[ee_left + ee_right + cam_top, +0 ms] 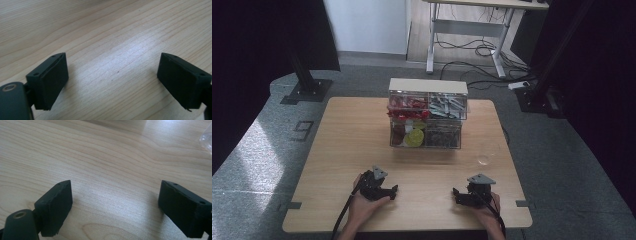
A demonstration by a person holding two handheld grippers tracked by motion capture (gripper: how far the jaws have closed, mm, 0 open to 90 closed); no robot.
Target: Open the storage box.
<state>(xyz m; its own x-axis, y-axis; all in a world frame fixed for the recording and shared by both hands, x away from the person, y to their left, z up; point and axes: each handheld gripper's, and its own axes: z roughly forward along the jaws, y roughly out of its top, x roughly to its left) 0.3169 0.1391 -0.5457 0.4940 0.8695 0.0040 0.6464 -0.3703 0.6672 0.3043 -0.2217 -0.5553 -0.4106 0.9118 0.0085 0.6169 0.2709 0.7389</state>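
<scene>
Both grippers are resting low at the near edge of the desk (337, 140), each held in a hand, and nothing is lying between either pair of jaws. The left gripper (393, 191) is sitting toward the near left corner with its jaws standing wide apart over bare wood; the right gripper (455, 195) is sitting toward the near right corner, its jaws spread just as wide and equally empty.

The nearest thing is a small clear cup (483, 160), lying just ahead of the right gripper and slightly toward the right edge of the desk. In the right gripper view its glassy rim is peeking in at the top right corner (206, 138). It looks thin, transparent and round, probably light and slippery. The right hand is plainly the nearer one; the left is well apart from it.

Farther back, near the middle of the far edge, a clear plastic organizer (427, 115) is standing with four compartments under a pale lid, holding red pieces, grey metal parts, something yellow and dark bits. The desk surface is a light wood grain, smooth with a faint sheen.
</scene>
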